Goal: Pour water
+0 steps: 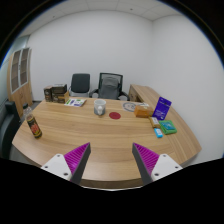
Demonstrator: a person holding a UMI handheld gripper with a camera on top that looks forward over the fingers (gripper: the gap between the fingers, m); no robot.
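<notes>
The hand-held gripper (pixel 108 160) is seen with its fingers spread wide and nothing between them, held above the near edge of a curved wooden table (pixel 90 130). A dark bottle (pixel 32 126) stands upright on the table, well off to the left of the fingers and apart from everything else; it is judged to be the vessel to be poured from, though its contents cannot be made out. Far beyond the bottle, toward the middle of the table, a small grey cup-like thing (pixel 100 108) is set, and just to its right a flat red disc (pixel 117 115). Further right of the bottle, at the far end of the table, a purple box (pixel 161 109) and a teal item (pixel 168 127) are found close together. Two office chairs (pixel 94 86) are placed behind the table. Nothing of the task appears done: no vessel is gripped, lifted or tilted. The approach to the bottle, the grasp, the carry and the pour are all judged to remain.
</notes>
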